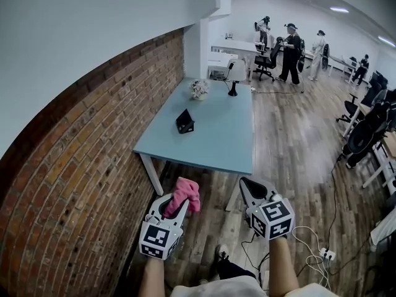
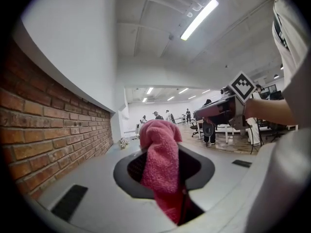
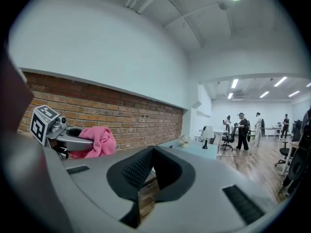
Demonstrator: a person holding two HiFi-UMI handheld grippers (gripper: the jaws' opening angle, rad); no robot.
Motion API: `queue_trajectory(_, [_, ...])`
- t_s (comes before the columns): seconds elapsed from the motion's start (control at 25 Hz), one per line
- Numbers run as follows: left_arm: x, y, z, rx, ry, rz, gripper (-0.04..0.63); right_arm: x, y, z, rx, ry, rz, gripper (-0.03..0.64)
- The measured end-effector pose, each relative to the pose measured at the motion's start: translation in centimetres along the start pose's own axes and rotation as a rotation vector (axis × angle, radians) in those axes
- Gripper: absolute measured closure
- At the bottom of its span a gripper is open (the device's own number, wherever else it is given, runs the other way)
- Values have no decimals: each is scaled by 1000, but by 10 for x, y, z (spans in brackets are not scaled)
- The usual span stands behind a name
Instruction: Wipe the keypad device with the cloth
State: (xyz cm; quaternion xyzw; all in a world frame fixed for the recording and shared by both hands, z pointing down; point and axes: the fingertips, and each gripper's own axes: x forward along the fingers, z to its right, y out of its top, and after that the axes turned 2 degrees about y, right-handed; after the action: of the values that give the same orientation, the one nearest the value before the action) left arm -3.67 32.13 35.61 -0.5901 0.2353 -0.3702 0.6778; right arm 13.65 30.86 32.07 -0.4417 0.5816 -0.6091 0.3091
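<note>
1. The left gripper (image 1: pixel 176 207) pinched the pink cloth (image 1: pixel 187 194) tight, so it was ready for wiping.
2. The right gripper (image 1: pixel 250 188) had its jaws together, with nothing in them.
3. The keypad device (image 1: pixel 184 122) stood on the blue table (image 1: pixel 230 148), well apart from both grippers.

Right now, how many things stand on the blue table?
3: the keypad device in the middle, the flowers at the far end, and the lamp right of them. Smaller items may escape this view.
</note>
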Motion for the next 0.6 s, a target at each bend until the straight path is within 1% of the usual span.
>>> queue_trajectory(0.16, [17,-7,-18,-1,11,-8,472,24,1,9,-8,-3,-3,594])
queue_trajectory(0.28, [38,-11,-34,-1,23,-12,472,49,0,24,17,-11,-9,594])
queue_trajectory(0.36, [55,-12,-48,-7,37,-8,472,70,-1,38,31,-15,-13,594])
queue_trajectory(0.6, [121,-10,-97,-3,84,-9,472,144,7,84,23,6,-10,594])
